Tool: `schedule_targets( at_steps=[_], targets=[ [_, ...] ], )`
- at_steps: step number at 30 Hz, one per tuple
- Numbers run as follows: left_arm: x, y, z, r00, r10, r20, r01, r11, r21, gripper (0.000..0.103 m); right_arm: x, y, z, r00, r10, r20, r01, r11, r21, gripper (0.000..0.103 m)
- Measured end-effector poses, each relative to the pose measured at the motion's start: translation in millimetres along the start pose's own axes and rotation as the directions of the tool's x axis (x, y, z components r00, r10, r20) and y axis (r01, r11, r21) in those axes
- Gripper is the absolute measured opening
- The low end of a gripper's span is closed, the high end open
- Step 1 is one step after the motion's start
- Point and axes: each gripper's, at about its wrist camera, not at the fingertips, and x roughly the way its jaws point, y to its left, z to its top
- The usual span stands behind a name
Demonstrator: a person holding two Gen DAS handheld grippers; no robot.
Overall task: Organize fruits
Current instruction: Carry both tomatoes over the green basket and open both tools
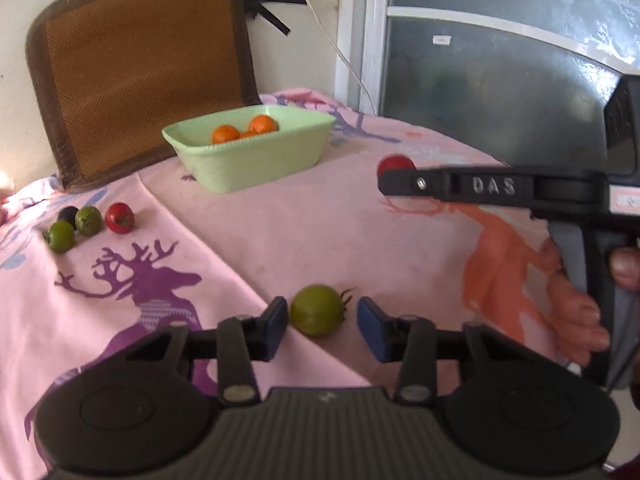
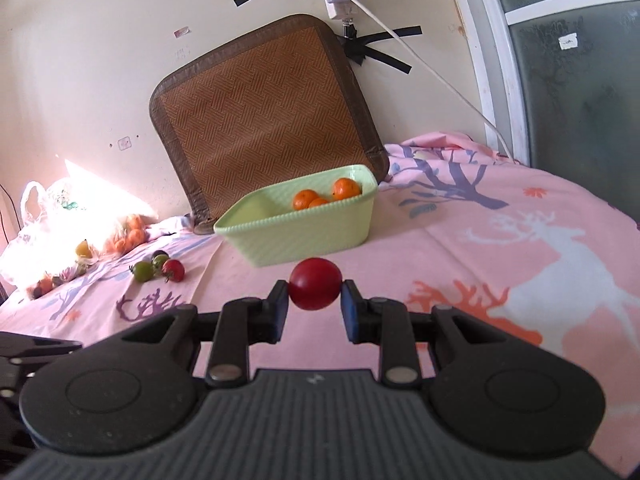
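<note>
My left gripper (image 1: 322, 322) is open around a green tomato (image 1: 317, 310) that lies on the pink cloth; the left pad nearly touches it, the right pad stands apart. My right gripper (image 2: 315, 298) is shut on a red tomato (image 2: 315, 283) and holds it above the cloth, in front of the green basin (image 2: 280, 236). The right gripper also shows in the left wrist view (image 1: 394, 184), with the red tomato (image 1: 394, 163) at its tip. The basin (image 1: 260, 160) holds three oranges (image 1: 225, 134). A group of small tomatoes, green, red and dark (image 1: 89, 220), lies at the left.
A brown woven cushion (image 2: 264, 120) leans on the wall behind the basin. A plastic bag with more fruit (image 2: 60, 232) lies at the far left. A white cable (image 2: 440, 76) hangs down the wall. A glass door (image 1: 500, 80) stands at the right.
</note>
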Motion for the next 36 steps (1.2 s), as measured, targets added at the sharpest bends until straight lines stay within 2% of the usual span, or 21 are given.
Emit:
schedule_targets(
  at_steps=[3,5,9,12,17,22,23,25,28,30,33,36],
  targets=[
    [-3,9,5,1.0,-0.03,-0.003,0.03,0.998,-0.048,0.029,1,3,-2,1.0,0.0,-0.008,0.0,1.0,-0.022,0.031],
    [-7,18,20,0.999,-0.039,0.023,0.04,0.996,-0.075,0.029,5,5,5,1.0,0.01,-0.005,-0.01,0.999,-0.033,0.031],
    [0,44,75,0.996,-0.01,0.092,0.021,0.992,-0.121,0.029,26,2,35,0.998,0.037,0.043,-0.035,0.998,-0.048,0.031],
    [27,75,116,0.994,0.012,0.108,0.011,0.978,-0.207,0.029,55,-1,59,0.998,0.037,0.053,-0.033,0.997,-0.062,0.031],
    [93,119,155,0.999,-0.002,0.039,0.013,0.955,-0.296,0.029,113,-2,78,0.999,0.03,-0.039,-0.034,0.996,-0.087,0.031],
    [134,127,158,0.999,0.012,-0.039,-0.024,0.949,-0.315,0.03,143,3,76,0.996,-0.008,-0.086,-0.003,0.992,-0.128,0.032],
    [138,128,156,0.999,0.007,-0.045,-0.021,0.948,-0.318,0.036,145,3,75,0.996,-0.011,-0.087,-0.001,0.991,-0.131,0.032],
    [141,127,154,0.999,0.006,-0.037,-0.018,0.947,-0.321,0.04,147,3,71,0.996,-0.013,-0.083,0.002,0.991,-0.134,0.032],
    [134,124,154,0.999,0.022,-0.032,-0.03,0.95,-0.311,0.043,144,6,71,0.997,-0.032,-0.069,0.021,0.988,-0.15,0.036],
    [113,126,156,1.0,0.013,0.018,-0.007,0.949,-0.316,0.043,137,6,74,0.998,-0.032,-0.049,0.024,0.99,-0.142,0.038],
    [55,138,147,0.992,0.027,0.121,0.015,0.943,-0.332,0.043,113,10,76,1.0,-0.023,0.004,0.024,0.993,-0.118,0.039],
    [-5,161,115,0.981,0.088,0.175,-0.016,0.926,-0.376,0.043,79,20,68,0.997,0.047,0.054,-0.041,0.995,-0.095,0.04]
  ],
)
